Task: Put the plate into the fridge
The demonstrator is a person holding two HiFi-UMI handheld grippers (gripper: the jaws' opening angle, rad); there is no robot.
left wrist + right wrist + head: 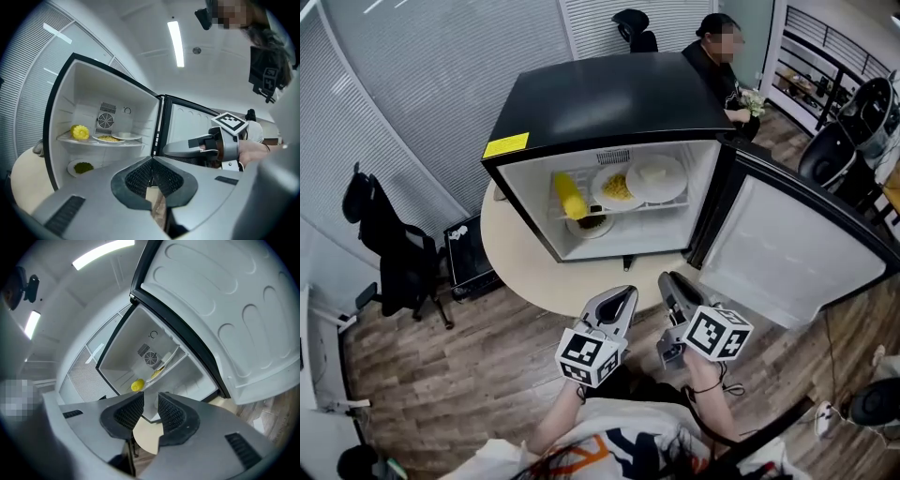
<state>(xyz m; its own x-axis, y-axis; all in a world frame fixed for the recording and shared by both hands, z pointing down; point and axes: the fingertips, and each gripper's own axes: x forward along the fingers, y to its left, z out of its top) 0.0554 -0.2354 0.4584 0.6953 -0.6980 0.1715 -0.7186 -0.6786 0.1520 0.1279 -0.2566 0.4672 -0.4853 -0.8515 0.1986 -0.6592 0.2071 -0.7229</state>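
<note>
1. Jaws of the left gripper (151, 161) are pressing together at their tips with nothing caught in them, while the right gripper (151, 405) is keeping a narrow gap between its pads, also with nothing in it.
2. Both grippers are hanging side by side, short of the round worktop (525, 267) and pointing at the mini fridge (609, 103). Neither is touching anything, which suggests the placing is done and the hands are simply standing clear.
3. Ahead of both jaws, well apart from their tips, the fridge is standing open, its door (787, 253) swinging wide to the right of the right jaws. That is leaving the whole cavity reachable, and is probably what needs shutting next.
4. Straight beyond the jaws, the plate with a pale mound (656, 178) is sitting on the wire shelf (686, 199), its rim overlapping the plate of yellow food (616, 187). I judge it to be the task's plate, though I cannot tell for sure.
5. Further to the left of the jaws' line, a corn cob (571, 195) is lying on the same shelf. Below the shelf, a dish of dark greens (591, 225) is resting on the fridge floor.
</note>
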